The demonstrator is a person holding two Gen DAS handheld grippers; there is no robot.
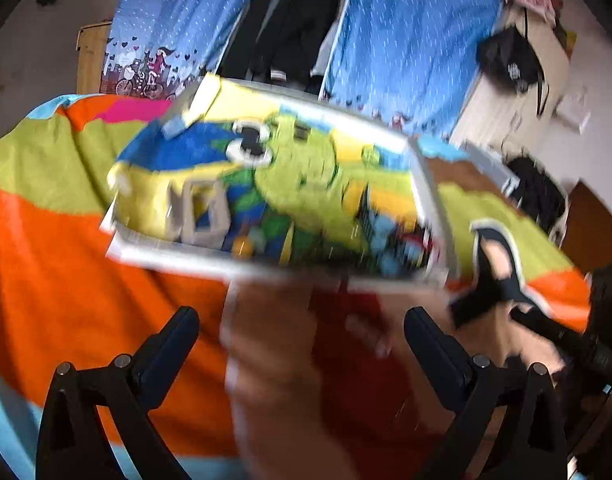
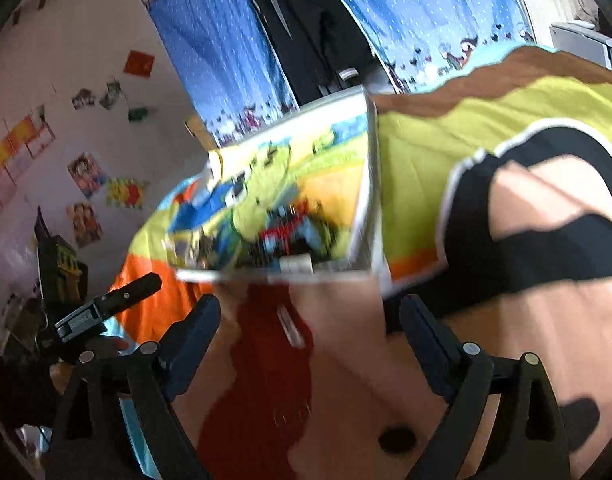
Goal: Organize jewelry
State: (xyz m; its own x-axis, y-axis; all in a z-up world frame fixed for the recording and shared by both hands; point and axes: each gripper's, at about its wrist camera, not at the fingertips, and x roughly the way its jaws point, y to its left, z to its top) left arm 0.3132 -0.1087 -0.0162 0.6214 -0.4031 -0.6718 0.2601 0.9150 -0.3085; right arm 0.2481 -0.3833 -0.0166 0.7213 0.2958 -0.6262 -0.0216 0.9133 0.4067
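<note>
A clear plastic compartment box [image 1: 266, 184] with white edges lies on the colourful cartoon bedspread [image 1: 46, 220], blurred by motion. Small items [image 1: 389, 240] sit in its right compartments; I cannot make them out. The box also shows in the right wrist view [image 2: 290, 200], straight ahead of the fingers. My left gripper [image 1: 302, 344] is open and empty, just short of the box's near edge. My right gripper [image 2: 309, 332] is open and empty, close to the box's near edge. The other gripper [image 2: 106, 312] shows at the left of the right wrist view.
Blue dotted curtains [image 1: 405, 40] and dark hanging clothes [image 1: 302, 20] stand behind the bed. A white cabinet [image 1: 517, 112] with a black bag is at the right. A wall with posters [image 2: 86, 176] is at the left of the right wrist view.
</note>
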